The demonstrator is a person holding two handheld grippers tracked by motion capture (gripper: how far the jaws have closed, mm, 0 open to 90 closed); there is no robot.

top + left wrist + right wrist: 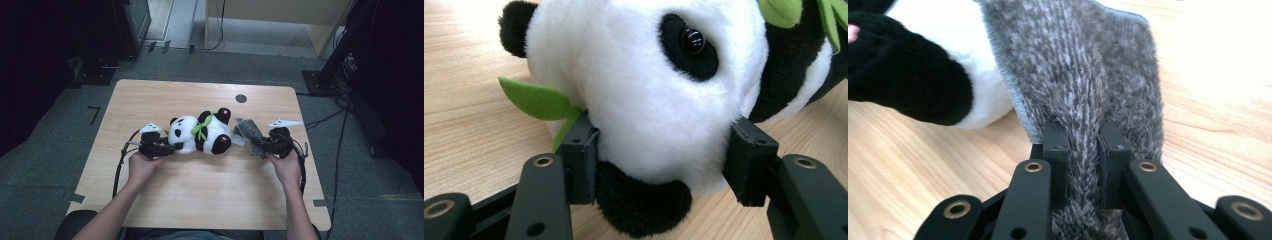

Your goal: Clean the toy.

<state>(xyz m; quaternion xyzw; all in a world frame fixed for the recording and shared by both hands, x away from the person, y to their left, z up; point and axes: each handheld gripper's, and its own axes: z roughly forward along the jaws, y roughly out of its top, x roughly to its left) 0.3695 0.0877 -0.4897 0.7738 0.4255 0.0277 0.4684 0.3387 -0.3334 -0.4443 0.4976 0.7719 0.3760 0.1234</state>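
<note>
So there's a plush panda [200, 134] lying on its side roughly in the middle of the wooden table [200, 200], head to the left, black feet to the right. It's got a green leaf collar thing [201, 128] round its neck, and in the left gripper view another green leaf [536, 99] pokes out by its mouth.

The left gripper [167, 148] comes in from the left and has its jaws clamped on the panda's head; up close the pads are pressing into the white fur on both sides of the face, just above a black patch at the bottom.

The right gripper [261, 145] is on the other side, just right of the panda's feet. It's pinched tight on a fuzzy grey cloth [248, 131], with a fold of the fabric squeezed between the two pads. The cloth fans out from the jaws toward the panda and sits right next to one black paw [903, 70]; can't tell if it's touching
</note>
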